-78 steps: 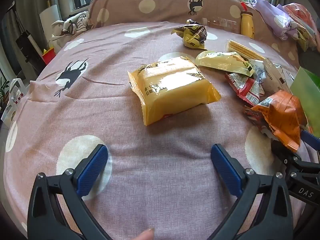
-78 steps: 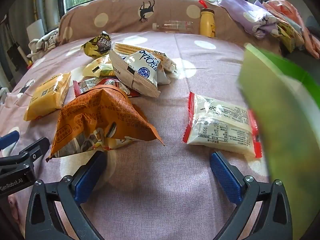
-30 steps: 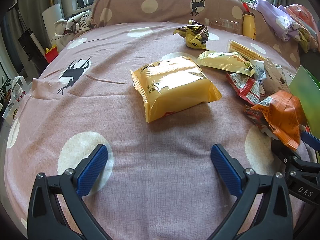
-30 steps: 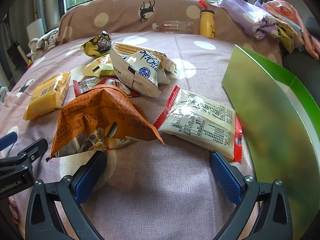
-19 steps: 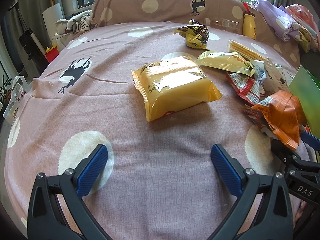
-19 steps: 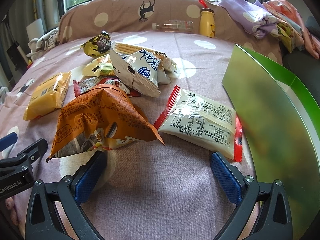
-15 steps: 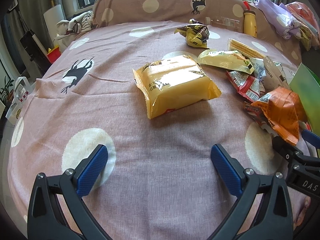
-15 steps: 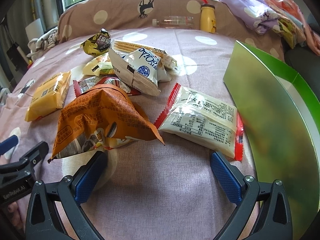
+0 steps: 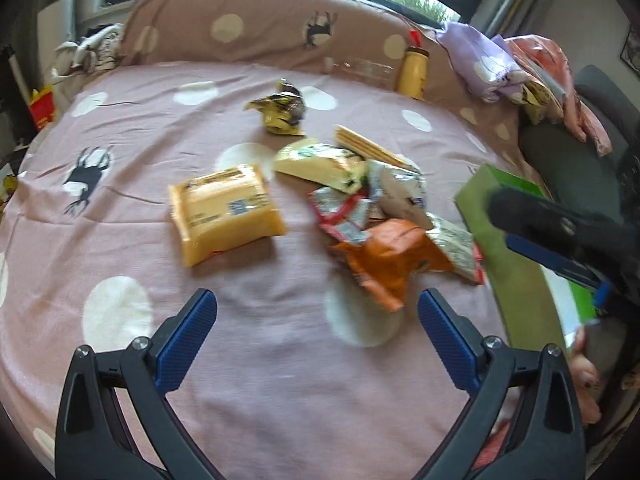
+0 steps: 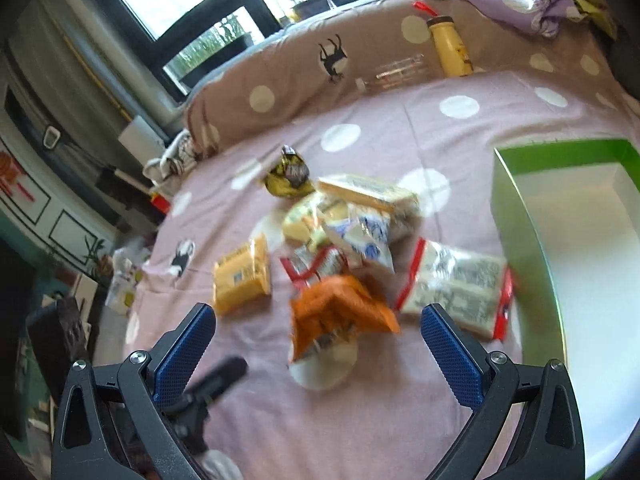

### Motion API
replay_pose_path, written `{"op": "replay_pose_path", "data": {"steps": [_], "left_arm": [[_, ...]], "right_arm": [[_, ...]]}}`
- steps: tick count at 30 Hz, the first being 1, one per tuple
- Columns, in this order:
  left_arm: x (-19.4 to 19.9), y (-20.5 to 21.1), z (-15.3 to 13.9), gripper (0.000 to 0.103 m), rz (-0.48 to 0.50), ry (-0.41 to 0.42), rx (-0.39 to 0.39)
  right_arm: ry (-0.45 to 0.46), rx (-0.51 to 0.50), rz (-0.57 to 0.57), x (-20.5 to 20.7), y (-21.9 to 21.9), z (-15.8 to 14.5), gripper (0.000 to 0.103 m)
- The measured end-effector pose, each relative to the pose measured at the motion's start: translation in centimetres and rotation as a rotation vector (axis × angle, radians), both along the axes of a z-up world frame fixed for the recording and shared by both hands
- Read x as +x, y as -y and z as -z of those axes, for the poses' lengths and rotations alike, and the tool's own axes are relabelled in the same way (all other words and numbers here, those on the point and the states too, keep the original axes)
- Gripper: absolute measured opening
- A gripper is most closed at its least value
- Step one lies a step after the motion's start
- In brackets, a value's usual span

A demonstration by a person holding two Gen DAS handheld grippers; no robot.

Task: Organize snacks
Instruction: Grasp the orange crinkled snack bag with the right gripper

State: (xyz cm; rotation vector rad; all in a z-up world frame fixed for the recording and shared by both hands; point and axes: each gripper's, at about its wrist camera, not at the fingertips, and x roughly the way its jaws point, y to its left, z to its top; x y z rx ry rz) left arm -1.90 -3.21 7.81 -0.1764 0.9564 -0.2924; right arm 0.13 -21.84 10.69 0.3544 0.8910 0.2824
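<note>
Several snack packets lie in a heap on the pink spotted bedspread (image 9: 260,360). A yellow packet (image 9: 224,212) (image 10: 242,276) lies apart at the left. An orange bag (image 9: 388,256) (image 10: 336,316) is nearest. A white packet with red ends (image 10: 456,292) lies beside an open green box (image 10: 568,248) (image 9: 516,264) at the right. My left gripper (image 9: 316,340) is open and empty, raised above the bed. My right gripper (image 10: 316,344) is open and empty, high above the heap, and shows in the left wrist view (image 9: 560,248) over the box.
A dark yellow crumpled packet (image 9: 282,112) lies farther back. A yellow bottle (image 9: 412,74) and a clear bottle (image 9: 360,68) rest against the spotted pillow (image 9: 256,36). Folded clothes (image 9: 500,68) are piled at the back right. The bed's edge drops off at the left.
Both grippers have risen and pulled back from the bed, so the snacks look smaller. The right gripper now looks down into the open green box. The snacks have not moved.
</note>
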Motion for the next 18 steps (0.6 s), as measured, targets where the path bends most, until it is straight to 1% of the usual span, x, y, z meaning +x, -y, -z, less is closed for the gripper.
{"op": "replay_pose_path", "data": {"steps": [3,5,6,7,8,9,10,11,13,15,17,18], "left_arm": [[0.8,2.4,-0.4,0.099,0.056,-0.005,-0.015],[1.3,3.4,-0.1,0.095,0.064,-0.008,0.01],[1.6,3.9,0.3,0.095,0.065,-0.011,0.021],[1.8,4.2,0.8,0.092,0.067,-0.017,0.022],[2.0,4.3,1.2,0.09,0.072,-0.024,0.018],[2.1,4.4,1.7,0.088,0.078,-0.031,0.012],[2.1,4.4,2.3,0.083,0.086,-0.036,0.005],[2.2,4.5,2.7,0.077,0.093,-0.036,0.0],[2.3,4.6,3.2,0.071,0.106,-0.046,-0.01],[2.3,4.7,3.3,0.065,0.119,-0.045,-0.033],[2.2,4.8,3.1,0.056,0.111,-0.024,-0.017],[2.1,4.7,3.1,0.055,0.107,-0.011,-0.011]], "right_arm": [[-0.029,0.046,-0.017,1.6,-0.2,1.2,0.102],[-0.049,0.05,-0.038,2.2,-0.5,2.4,0.094],[-0.061,0.047,-0.042,2.4,-0.5,2.9,0.092],[-0.073,0.047,-0.043,2.7,-0.6,3.4,0.09],[-0.085,0.057,-0.046,2.8,-0.5,3.9,0.083],[-0.099,0.076,-0.05,3.0,-0.4,4.4,0.08],[-0.108,0.09,-0.054,2.9,-0.2,4.7,0.075],[-0.124,0.1,-0.06,3.1,-0.3,5.1,0.073],[-0.144,0.105,-0.053,3.2,-0.5,5.9,0.073],[-0.159,0.117,-0.074,3.3,-1.1,6.4,0.073],[-0.159,0.096,-0.076,3.1,-1.5,6.6,0.073],[-0.161,0.089,-0.078,3.0,-1.7,6.7,0.073]]}}
